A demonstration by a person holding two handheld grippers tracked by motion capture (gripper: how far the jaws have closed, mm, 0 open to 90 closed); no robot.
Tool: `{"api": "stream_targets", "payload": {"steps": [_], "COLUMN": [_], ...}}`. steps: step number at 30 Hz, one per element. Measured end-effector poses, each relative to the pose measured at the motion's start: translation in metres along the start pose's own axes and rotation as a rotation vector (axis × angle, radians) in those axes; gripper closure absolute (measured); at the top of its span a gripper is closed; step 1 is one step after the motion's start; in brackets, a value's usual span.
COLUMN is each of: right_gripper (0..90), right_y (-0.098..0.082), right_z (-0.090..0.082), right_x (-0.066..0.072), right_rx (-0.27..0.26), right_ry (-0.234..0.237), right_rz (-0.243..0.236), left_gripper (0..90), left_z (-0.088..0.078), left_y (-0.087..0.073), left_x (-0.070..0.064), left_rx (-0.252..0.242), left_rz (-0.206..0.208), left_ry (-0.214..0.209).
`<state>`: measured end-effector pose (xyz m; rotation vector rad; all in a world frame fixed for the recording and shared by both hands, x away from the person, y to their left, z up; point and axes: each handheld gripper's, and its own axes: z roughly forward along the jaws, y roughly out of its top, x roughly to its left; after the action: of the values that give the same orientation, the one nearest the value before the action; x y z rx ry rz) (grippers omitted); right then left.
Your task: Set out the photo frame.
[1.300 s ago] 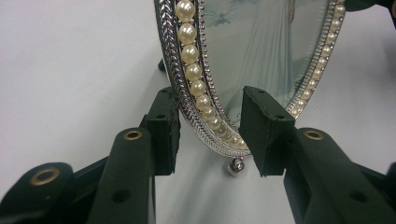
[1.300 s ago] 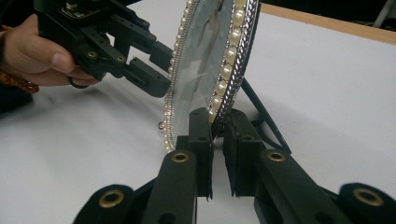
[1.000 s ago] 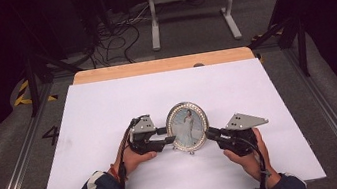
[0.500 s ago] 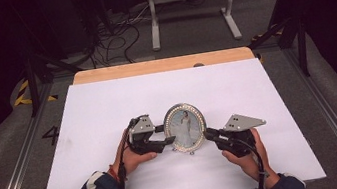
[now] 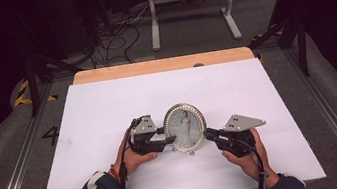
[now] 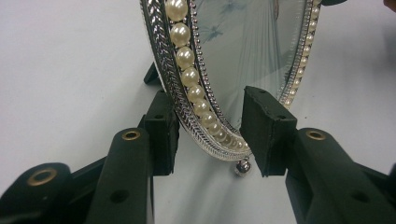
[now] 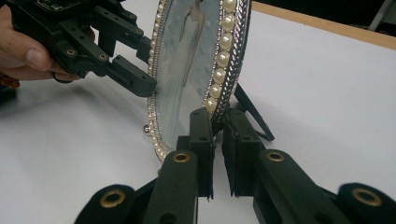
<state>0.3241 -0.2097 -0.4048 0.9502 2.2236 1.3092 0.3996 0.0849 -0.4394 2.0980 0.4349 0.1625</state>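
Observation:
An oval picture frame [image 5: 185, 127] with a silver rim and a ring of pearls stands upright on its back prop on the white table top [image 5: 108, 108]. My left gripper [image 5: 169, 140] is open at the frame's left edge. Its jaws straddle the lower rim [image 6: 205, 116], one in front of the glass and one behind, with a gap on each side. My right gripper [image 5: 209, 134] is shut on the frame's right edge, its jaws pinching the pearl rim [image 7: 219, 88] low down. A small ball foot [image 6: 242, 168] hangs under the frame.
The white sheet covers a table with a wooden strip [image 5: 162, 65] along its far edge. Beyond it lie floor cables [image 5: 116, 31] and a metal stand [image 5: 191, 5]. Metal rails [image 5: 20, 162] run along both sides of the table.
The frame has straightened a little and stands more upright between the grippers. Both hands have hardly shifted.

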Motion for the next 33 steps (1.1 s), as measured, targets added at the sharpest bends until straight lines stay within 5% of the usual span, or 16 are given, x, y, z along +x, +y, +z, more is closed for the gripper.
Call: {"api": "stream_targets", "payload": {"steps": [33], "right_gripper": [82.8], "right_y": [0.004], "right_z": [0.011], "right_x": [-0.006], "right_rx": [0.006], "right_ry": [0.003], "right_rz": [0.004], "left_gripper": [61.8], "left_z": [-0.013], "left_y": [-0.009], "left_x": [-0.011], "left_rx": [0.03], "left_rz": [0.026], "left_ry": [0.022]}}
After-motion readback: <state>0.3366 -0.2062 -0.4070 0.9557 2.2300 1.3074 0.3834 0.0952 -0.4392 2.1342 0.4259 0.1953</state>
